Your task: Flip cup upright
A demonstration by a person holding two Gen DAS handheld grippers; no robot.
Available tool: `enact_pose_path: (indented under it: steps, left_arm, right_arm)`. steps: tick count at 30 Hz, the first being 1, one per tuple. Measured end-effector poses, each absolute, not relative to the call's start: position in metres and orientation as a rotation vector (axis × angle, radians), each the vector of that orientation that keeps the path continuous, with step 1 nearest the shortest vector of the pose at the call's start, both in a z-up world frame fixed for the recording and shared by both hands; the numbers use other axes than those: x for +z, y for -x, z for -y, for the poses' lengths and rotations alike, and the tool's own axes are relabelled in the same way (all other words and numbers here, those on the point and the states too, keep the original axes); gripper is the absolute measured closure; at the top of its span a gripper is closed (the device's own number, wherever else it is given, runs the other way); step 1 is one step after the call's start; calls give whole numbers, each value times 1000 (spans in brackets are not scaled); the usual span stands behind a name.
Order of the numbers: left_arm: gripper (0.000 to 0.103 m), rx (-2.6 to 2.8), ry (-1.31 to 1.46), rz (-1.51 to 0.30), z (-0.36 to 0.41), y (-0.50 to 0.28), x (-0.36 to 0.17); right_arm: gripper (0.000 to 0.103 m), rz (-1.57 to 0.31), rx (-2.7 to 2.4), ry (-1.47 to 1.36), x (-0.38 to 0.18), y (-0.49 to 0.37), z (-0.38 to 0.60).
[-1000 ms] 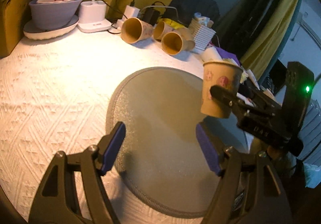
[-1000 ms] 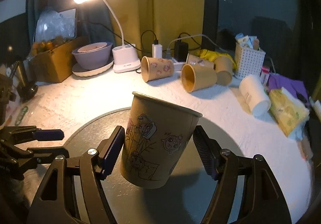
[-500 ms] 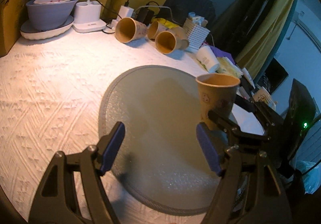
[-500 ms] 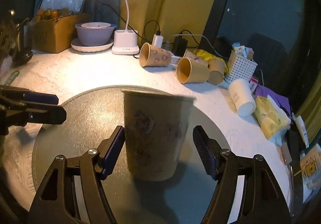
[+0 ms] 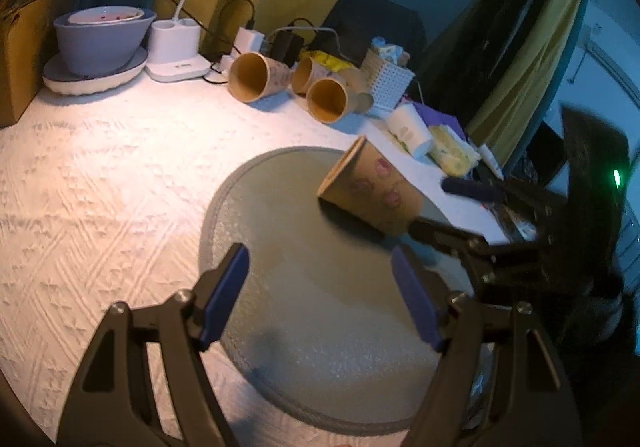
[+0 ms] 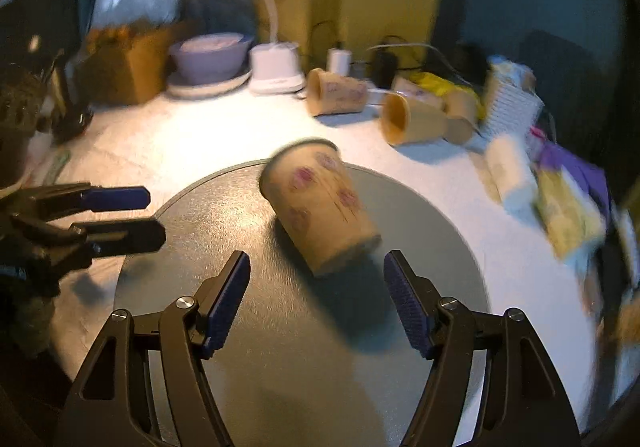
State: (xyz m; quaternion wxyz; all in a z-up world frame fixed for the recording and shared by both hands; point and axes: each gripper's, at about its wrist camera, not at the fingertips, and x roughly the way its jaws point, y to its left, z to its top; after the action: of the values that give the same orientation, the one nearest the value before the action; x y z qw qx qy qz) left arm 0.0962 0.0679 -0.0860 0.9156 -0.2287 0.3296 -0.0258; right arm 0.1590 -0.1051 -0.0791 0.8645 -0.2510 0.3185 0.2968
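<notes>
A brown paper cup with pink prints [image 6: 320,207] lies on its side on the round grey mat [image 6: 280,347], its mouth away from my right gripper. It also shows in the left wrist view [image 5: 372,193], mouth to the left. My right gripper [image 6: 318,301] is open and empty just behind the cup's base, not touching it; it shows in the left wrist view [image 5: 436,209]. My left gripper [image 5: 326,295] is open and empty over the mat's near edge [image 5: 320,327]; it shows at the left in the right wrist view [image 6: 148,215].
Three more paper cups [image 5: 256,77] lie on their sides at the back. A grey bowl on a plate [image 5: 98,39], a white lamp base [image 5: 176,47], chargers, a white basket [image 5: 386,81], a white roll [image 5: 410,129] and packets line the back and right edge. A cardboard box stands at far left.
The cup was upright in my right gripper above the mat. The right gripper has opened and drawn back, and the cup now lies tipped on its side on the mat.
</notes>
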Motion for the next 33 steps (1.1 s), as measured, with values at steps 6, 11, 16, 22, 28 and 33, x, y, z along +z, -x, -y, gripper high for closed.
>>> enact_pose_path:
  steps: [6, 11, 16, 22, 28, 33]
  left_arm:
    - [28, -30, 510, -697, -87, -104, -94]
    - [28, -27, 512, -745, -98, -116, -103]
    - [28, -42, 514, -771, -101, -124, -108]
    - [28, -32, 528, -743, -105, -122, -107]
    - [28, -9, 503, -719, -102, -119, -102]
    - [28, 3, 455, -719, -92, -119, -95]
  right_arm:
    - [27, -842, 711, 707, -75, -215, 51]
    - [27, -1030, 731, 800, -88, -258, 22]
    - [27, -1180, 761, 894, -106, -275, 7]
    - [34, -1098, 795, 837, -83, -266, 13]
    - [34, -847, 862, 489, -56, -238, 60]
    - [34, -755, 845, 265, -66, -227, 93]
